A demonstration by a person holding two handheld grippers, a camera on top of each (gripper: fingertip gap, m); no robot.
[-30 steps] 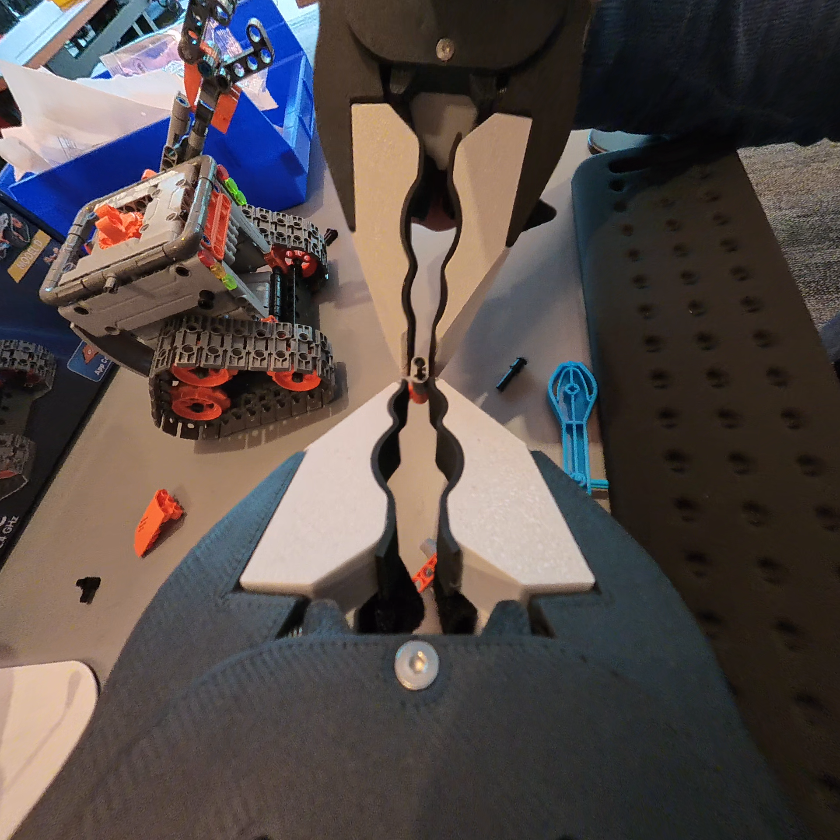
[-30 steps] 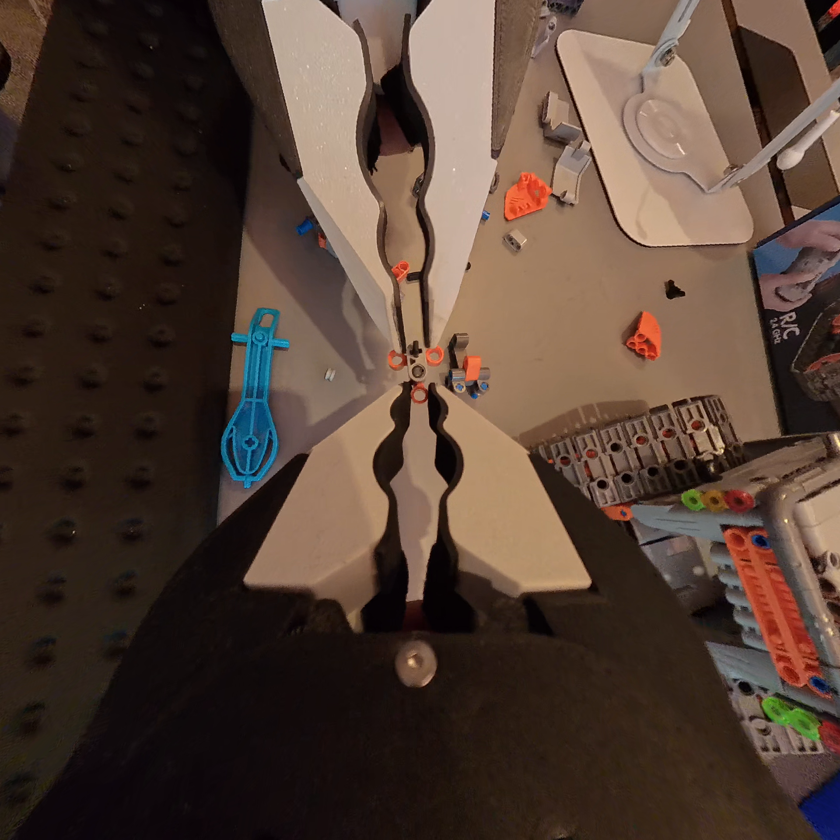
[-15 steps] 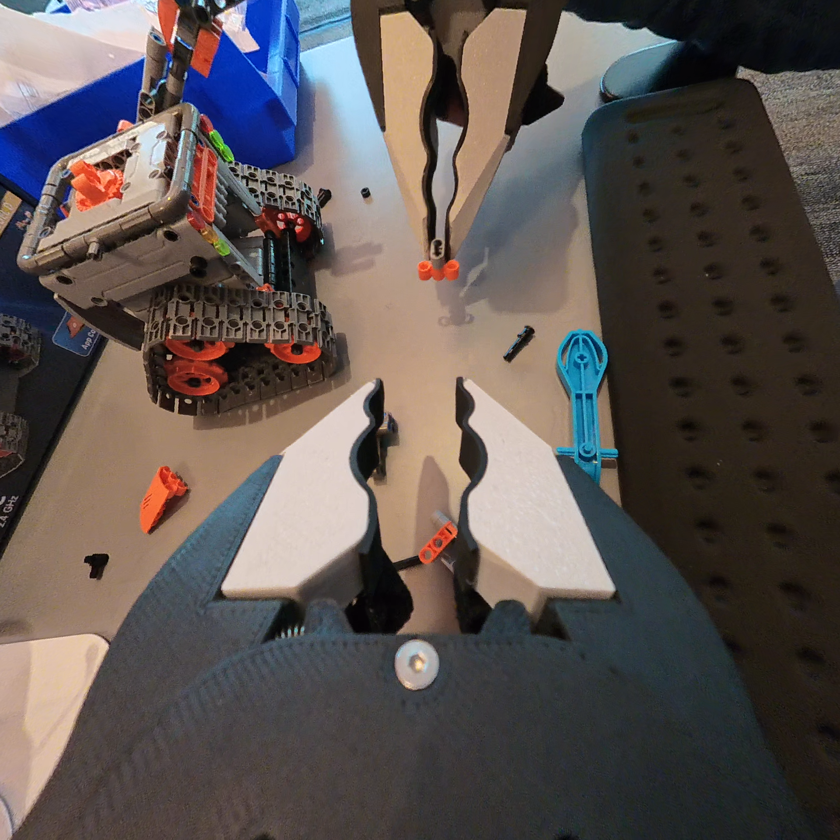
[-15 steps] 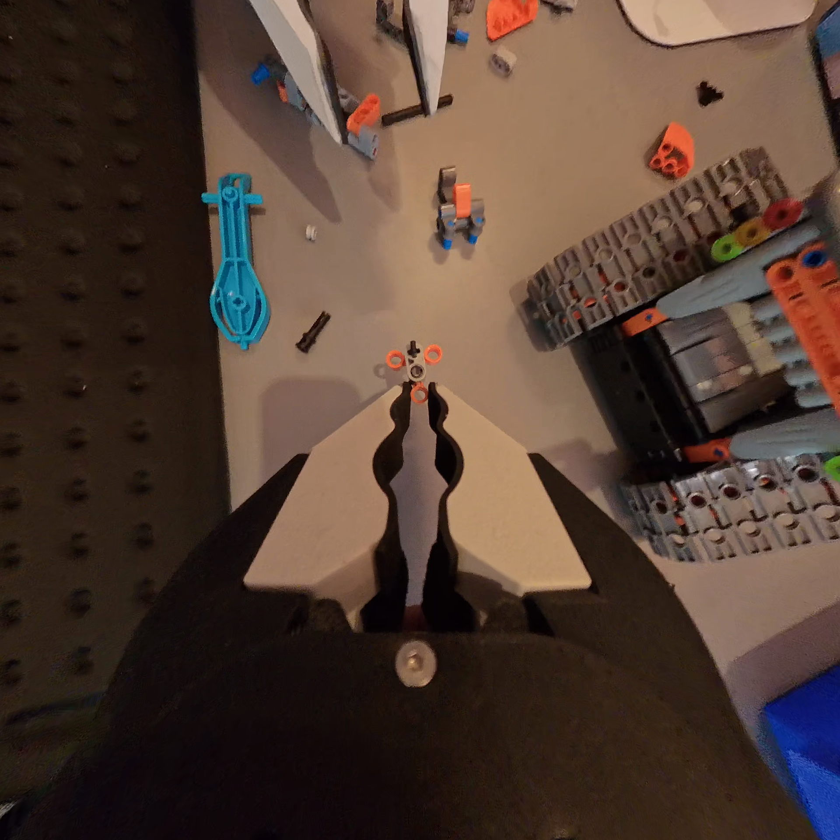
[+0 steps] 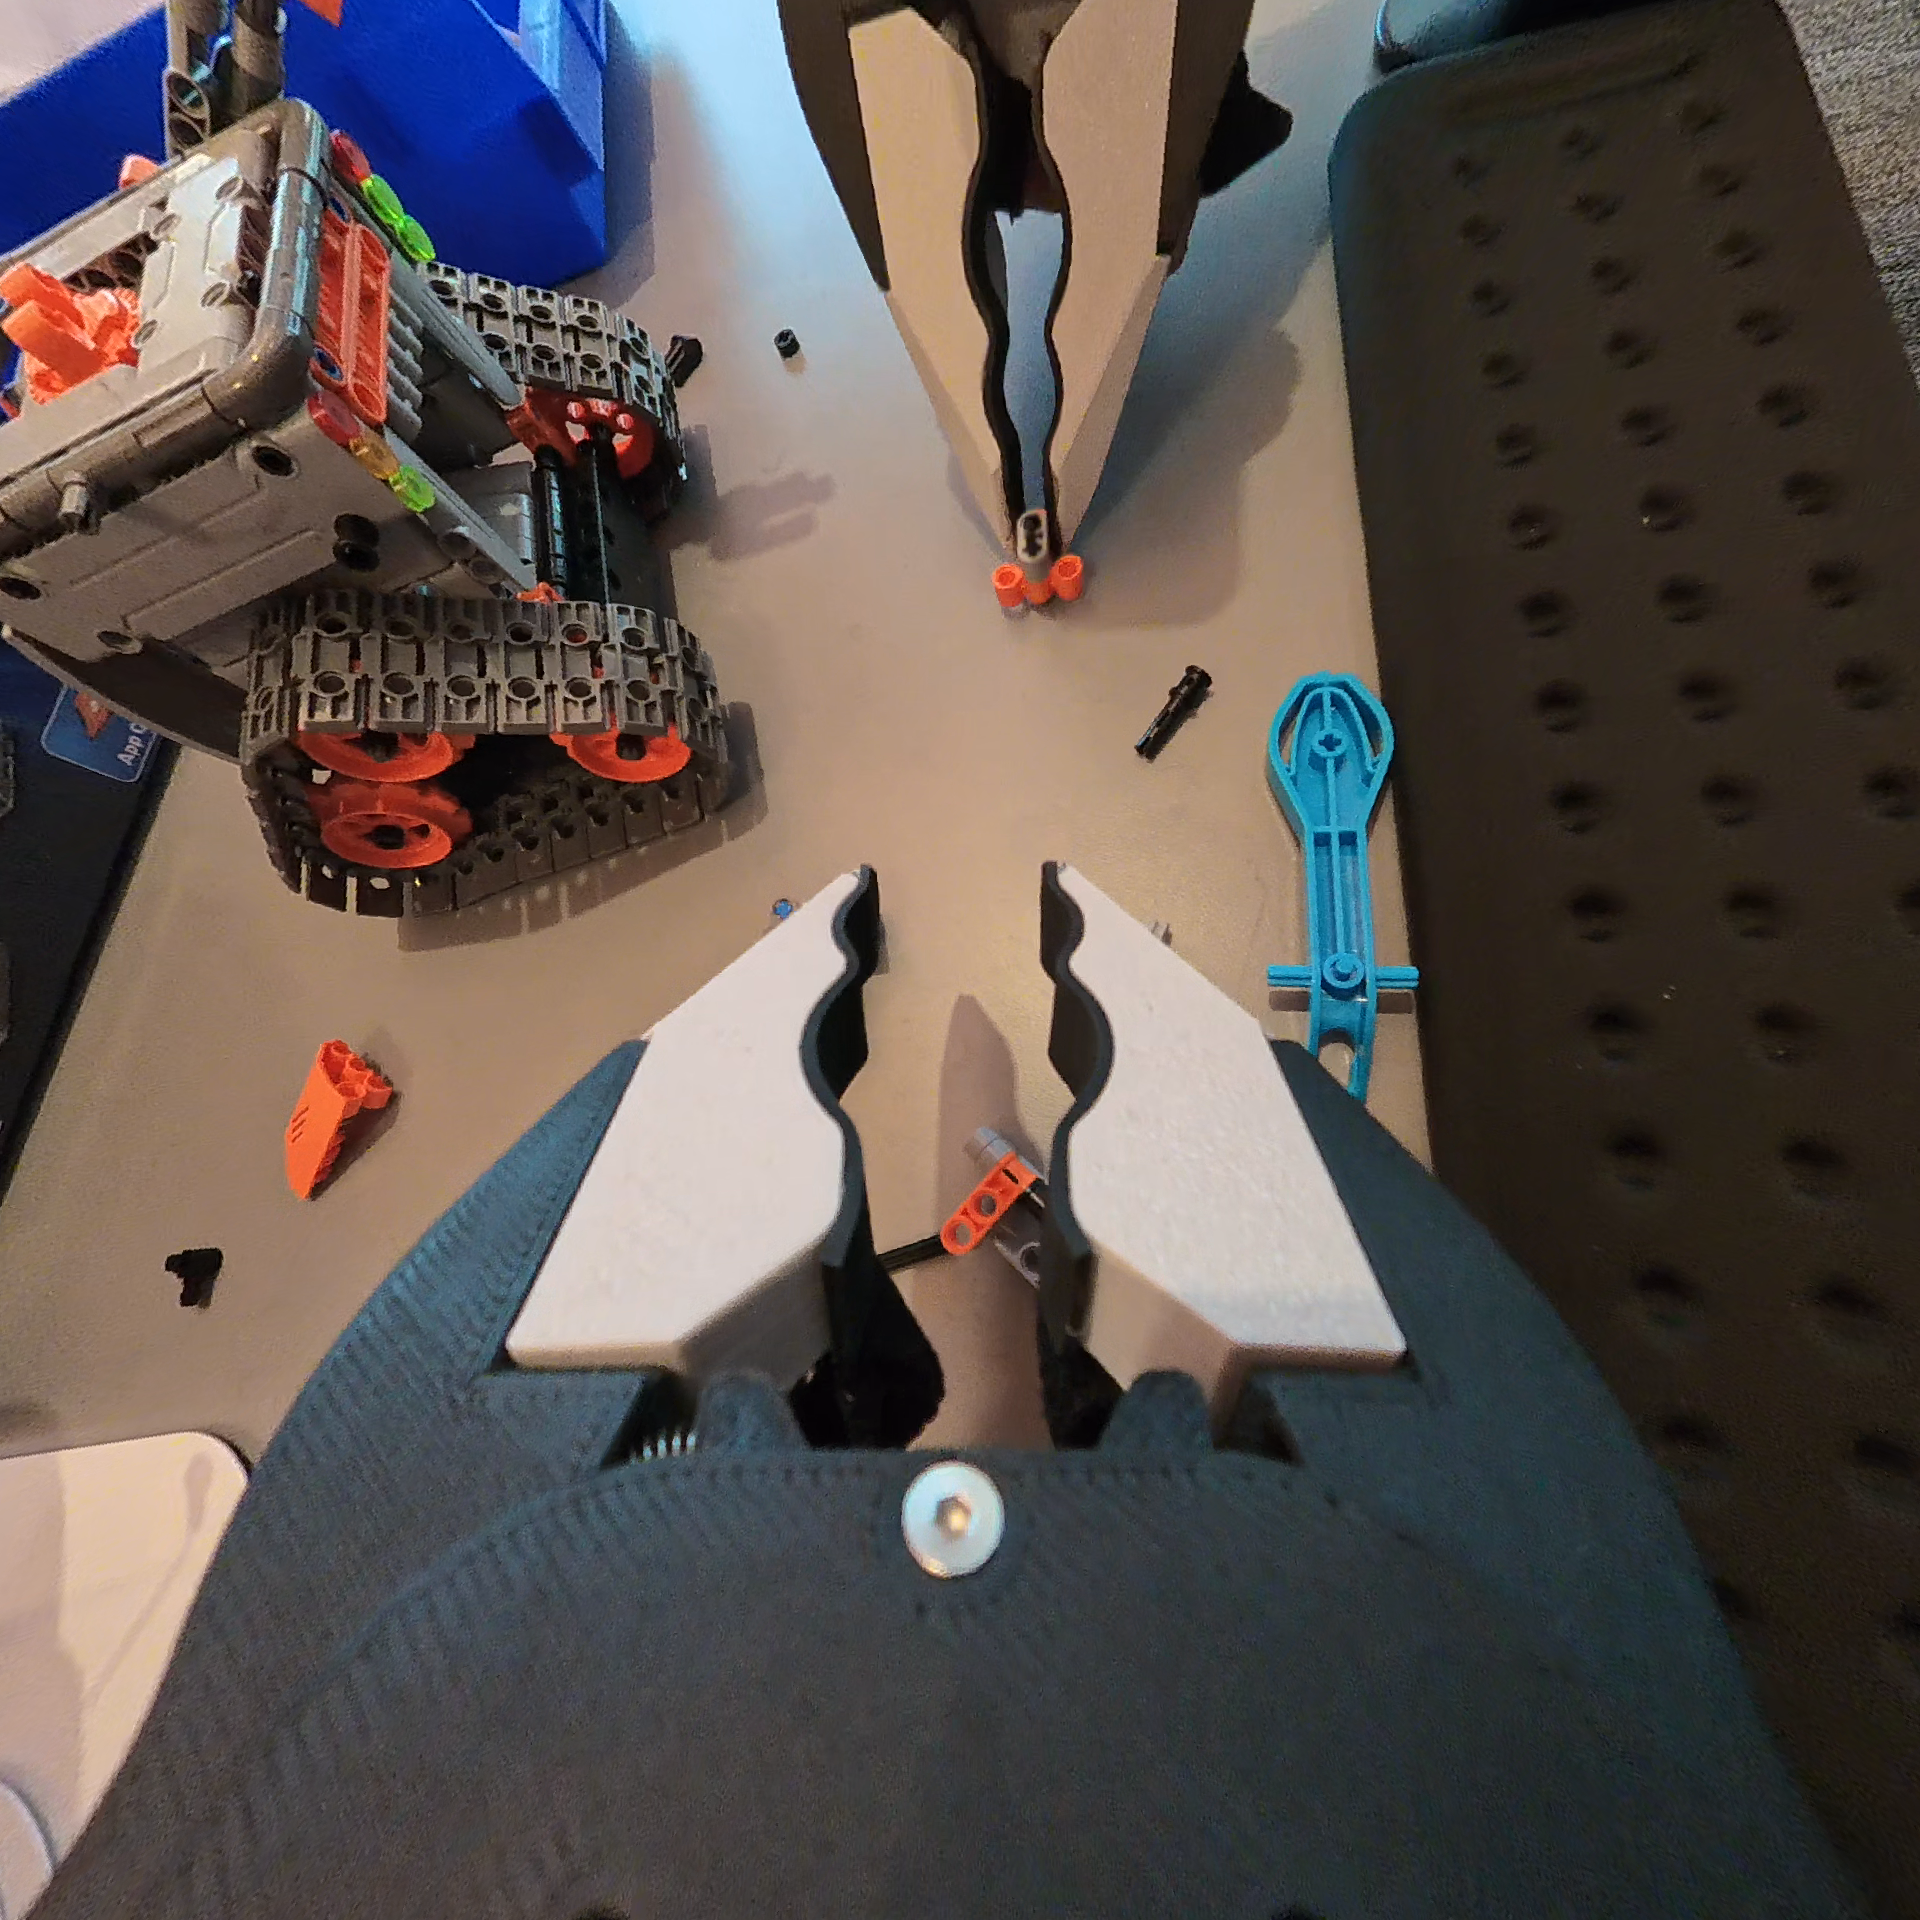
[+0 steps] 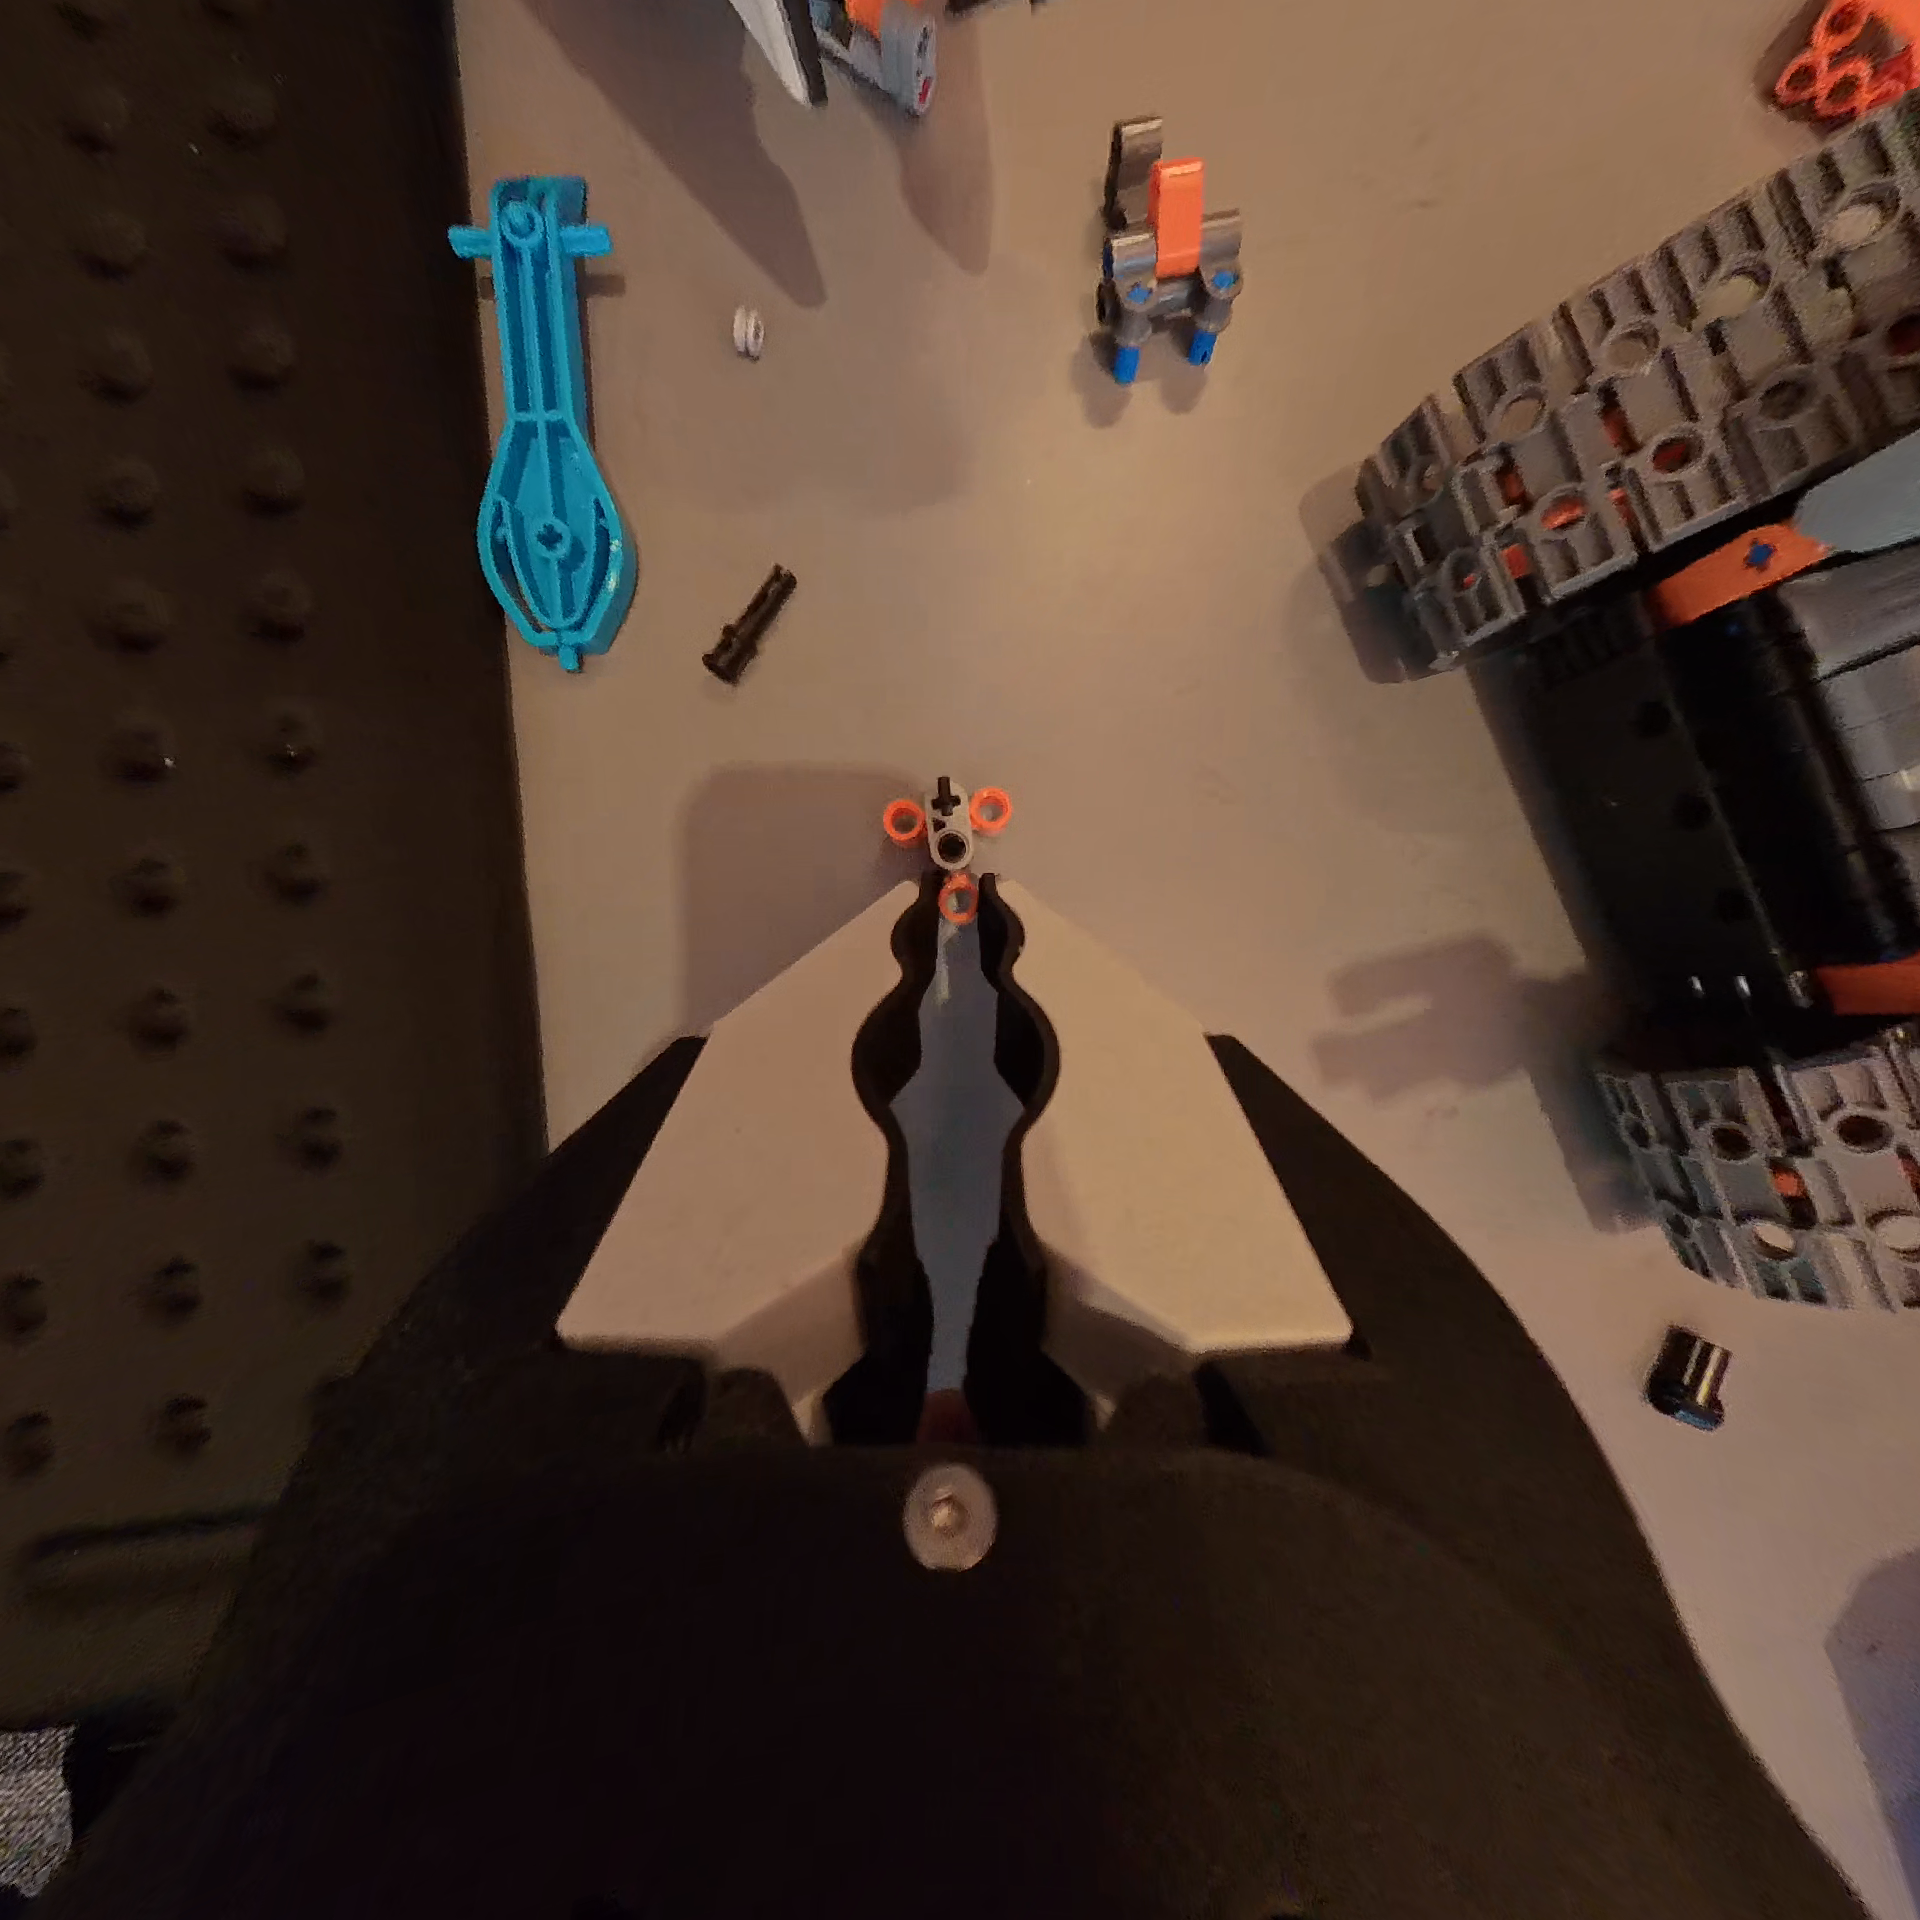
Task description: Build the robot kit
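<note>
My right gripper (image 6: 958,883) is shut on a small grey and orange connector piece (image 6: 948,831), with its tips pinching the orange ring at the piece's near end. The same gripper (image 5: 1034,540) shows in the left wrist view, holding the piece (image 5: 1036,577) just above the grey table (image 5: 935,748). My left gripper (image 5: 958,883) is open and empty above the table, well back from the right one. A small orange and grey part on a black axle (image 5: 987,1210) lies on the table under my left fingers.
A tracked toy vehicle (image 5: 395,582) stands at the left; in the right wrist view it (image 6: 1683,644) is at the right. A blue tool (image 5: 1335,831), a black pin (image 5: 1172,712), an orange wedge (image 5: 332,1112) and a grey-orange-blue sub-assembly (image 6: 1169,260) lie loose. A black perforated mat (image 5: 1662,727) borders the table. The black pin (image 5: 1172,712) is about 6 centimeters from my right fingertips. It is also in sight in the right wrist view (image 6: 748,614).
A second ago both grippers met tip to tip on the small piece. My left gripper has opened, let go and drawn back. My right gripper has kept the piece and pulled away.
</note>
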